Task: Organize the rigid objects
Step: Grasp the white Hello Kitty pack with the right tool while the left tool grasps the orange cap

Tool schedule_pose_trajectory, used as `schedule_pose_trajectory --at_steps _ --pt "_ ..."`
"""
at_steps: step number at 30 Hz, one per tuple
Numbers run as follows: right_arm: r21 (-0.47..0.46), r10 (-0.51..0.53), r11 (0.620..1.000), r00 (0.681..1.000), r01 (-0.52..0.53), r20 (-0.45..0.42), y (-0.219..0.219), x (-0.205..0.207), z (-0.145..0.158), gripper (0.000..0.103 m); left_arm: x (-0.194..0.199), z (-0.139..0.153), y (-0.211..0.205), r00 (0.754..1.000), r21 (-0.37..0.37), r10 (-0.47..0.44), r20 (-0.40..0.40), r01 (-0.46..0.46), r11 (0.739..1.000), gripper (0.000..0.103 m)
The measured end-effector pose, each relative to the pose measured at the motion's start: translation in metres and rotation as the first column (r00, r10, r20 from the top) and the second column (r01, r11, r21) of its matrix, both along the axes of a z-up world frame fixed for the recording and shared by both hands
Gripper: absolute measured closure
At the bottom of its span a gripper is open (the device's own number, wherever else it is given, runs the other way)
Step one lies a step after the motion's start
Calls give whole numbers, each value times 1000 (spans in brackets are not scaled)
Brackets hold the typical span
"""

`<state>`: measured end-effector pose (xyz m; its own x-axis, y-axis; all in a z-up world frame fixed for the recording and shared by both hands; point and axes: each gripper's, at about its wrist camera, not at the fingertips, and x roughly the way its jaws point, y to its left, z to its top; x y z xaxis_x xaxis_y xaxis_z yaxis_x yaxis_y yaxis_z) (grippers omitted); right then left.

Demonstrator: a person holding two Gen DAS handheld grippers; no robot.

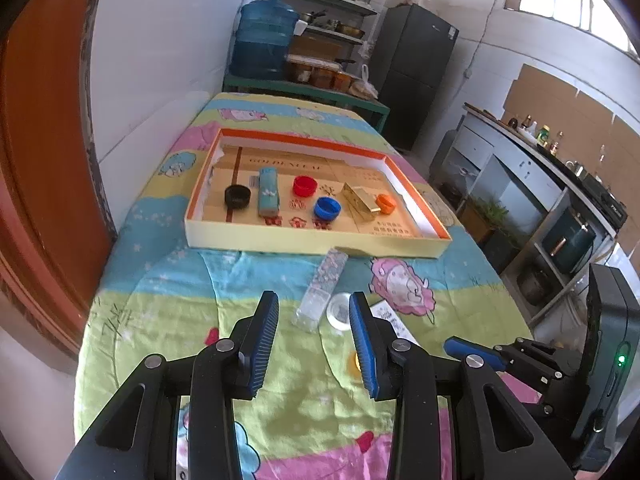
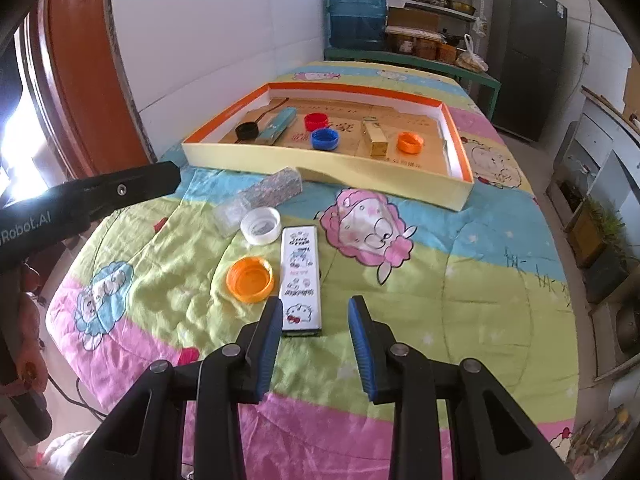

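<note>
Right hand-held gripper (image 2: 315, 344) open, empty, just short of white sticker box (image 2: 301, 280). Straddle long sides squarely, avoid orange cap (image 2: 250, 279). Left hand-held gripper (image 1: 314, 344) open, probably nearing clear box (image 1: 322, 288).

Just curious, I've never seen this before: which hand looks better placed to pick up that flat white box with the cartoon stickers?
The right hand-held gripper: its open jaws already frame the white box.
</note>
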<state>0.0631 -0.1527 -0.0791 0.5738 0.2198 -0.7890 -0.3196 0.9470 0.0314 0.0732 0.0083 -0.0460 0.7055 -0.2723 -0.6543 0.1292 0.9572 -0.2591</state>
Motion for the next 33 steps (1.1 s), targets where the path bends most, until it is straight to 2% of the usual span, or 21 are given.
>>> schedule_pose_trajectory --at_steps 12,20,24,28,31,33 --pt "-28 30 999 999 -30 -12 7 1 -14 69 -7 -19 -9 999 5 -36 -28 36 999 65" --pt "-38 57 998 998 -57 4 15 22 -18 69 -11 -34 -24 992 22 -114 -50 115 993 65" --pt "-41 75 996 997 -74 15 19 29 -18 77 -10 -41 -28 989 31 -129 -67 132 991 65" --pt "-23 75 997 997 -74 11 14 30 -18 77 -7 -47 -34 985 27 -150 -86 153 988 64" --pt "-25 55 998 998 -54 43 3 21 -12 77 -6 -49 -41 980 34 -178 -89 182 983 64" --pt "11 33 999 998 -33 44 -9 15 -8 77 -3 -52 -48 977 48 -190 -92 195 980 64"
